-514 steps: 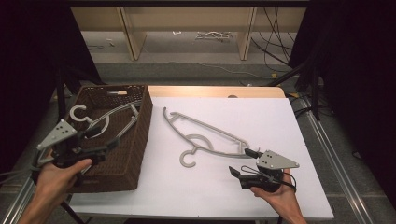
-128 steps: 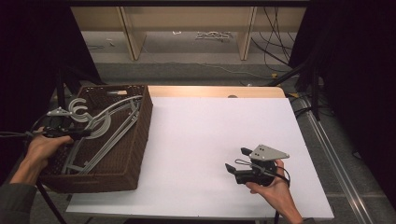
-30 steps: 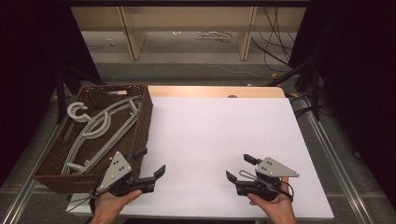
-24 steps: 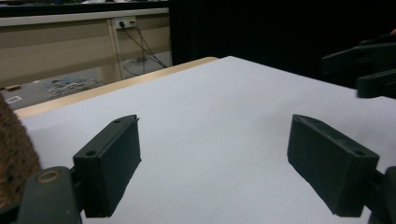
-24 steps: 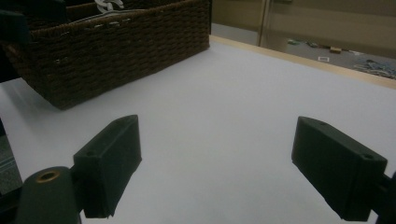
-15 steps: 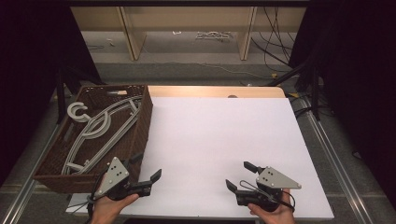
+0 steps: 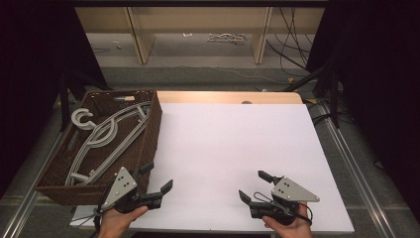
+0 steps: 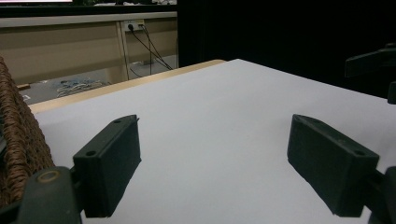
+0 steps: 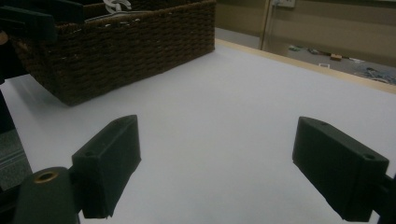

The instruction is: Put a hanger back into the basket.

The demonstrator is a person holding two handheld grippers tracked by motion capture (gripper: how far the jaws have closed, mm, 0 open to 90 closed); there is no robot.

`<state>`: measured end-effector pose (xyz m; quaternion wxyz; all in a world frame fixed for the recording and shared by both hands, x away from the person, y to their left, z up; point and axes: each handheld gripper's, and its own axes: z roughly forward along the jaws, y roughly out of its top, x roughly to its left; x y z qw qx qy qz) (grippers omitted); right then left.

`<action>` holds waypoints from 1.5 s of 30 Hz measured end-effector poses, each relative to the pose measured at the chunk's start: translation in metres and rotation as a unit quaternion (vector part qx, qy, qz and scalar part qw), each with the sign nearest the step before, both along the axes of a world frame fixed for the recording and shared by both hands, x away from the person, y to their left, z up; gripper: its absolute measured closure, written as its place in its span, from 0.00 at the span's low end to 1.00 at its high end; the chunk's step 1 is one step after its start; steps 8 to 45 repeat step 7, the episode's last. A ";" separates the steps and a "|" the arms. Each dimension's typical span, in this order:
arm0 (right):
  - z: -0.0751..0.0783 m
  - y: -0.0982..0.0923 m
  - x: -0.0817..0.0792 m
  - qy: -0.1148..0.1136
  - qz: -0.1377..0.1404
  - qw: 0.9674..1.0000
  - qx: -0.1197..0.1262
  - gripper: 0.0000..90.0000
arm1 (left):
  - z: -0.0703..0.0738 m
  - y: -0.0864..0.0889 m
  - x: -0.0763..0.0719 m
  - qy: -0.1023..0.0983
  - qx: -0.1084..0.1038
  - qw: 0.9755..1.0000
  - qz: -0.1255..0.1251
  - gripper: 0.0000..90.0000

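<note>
A dark wicker basket (image 7: 151, 131) stands at the table's left and holds two grey clothes hangers (image 7: 106, 134). My left gripper (image 7: 157, 177) rests low at the front of the white table (image 7: 233, 144), just beside the basket's near right corner, open with nothing between its jaws. My right gripper (image 7: 256, 186) sits near the front right edge, also open and empty. In the left gripper view the left gripper (image 8: 215, 165) hovers over bare white surface with the basket's weave (image 8: 18, 144) at its left. In the right gripper view the right gripper (image 9: 217, 163) faces the basket (image 9: 126, 51) across the table.
The table's wooden back edge (image 7: 228, 96) shows beyond the white sheet. Behind it are wooden shelf legs (image 7: 136, 34) and cables on the floor (image 7: 292, 34). Metal rails (image 7: 354, 163) run along both sides of the table.
Over the sequence the hangers went from the table into the basket. In the last second both grippers drew back slightly toward the front edge, still open.
</note>
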<state>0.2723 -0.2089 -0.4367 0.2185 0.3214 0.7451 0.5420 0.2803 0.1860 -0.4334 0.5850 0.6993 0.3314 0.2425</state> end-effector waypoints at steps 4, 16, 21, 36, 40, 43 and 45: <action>0.001 -0.001 0.000 0.003 0.001 1.000 -0.007 0.18 | 0.000 0.000 0.000 -0.001 0.000 1.000 0.002 0.19; 0.000 -0.002 0.000 0.004 0.000 1.000 -0.008 0.18 | -0.001 -0.001 0.001 -0.004 -0.002 1.000 -0.002 0.19; 0.000 -0.002 0.000 0.004 0.000 1.000 -0.008 0.18 | -0.001 -0.001 0.001 -0.004 -0.002 1.000 -0.002 0.19; 0.000 -0.002 0.000 0.004 0.000 1.000 -0.008 0.18 | -0.001 -0.001 0.001 -0.004 -0.002 1.000 -0.002 0.19; 0.000 -0.002 0.000 0.004 0.000 1.000 -0.008 0.18 | -0.001 -0.001 0.001 -0.004 -0.002 1.000 -0.002 0.19; 0.000 -0.002 0.000 0.004 0.000 1.000 -0.008 0.18 | -0.001 -0.001 0.001 -0.004 -0.002 1.000 -0.002 0.19; 0.000 -0.002 0.000 0.004 0.000 1.000 -0.008 0.18 | -0.001 -0.001 0.001 -0.004 -0.002 1.000 -0.002 0.19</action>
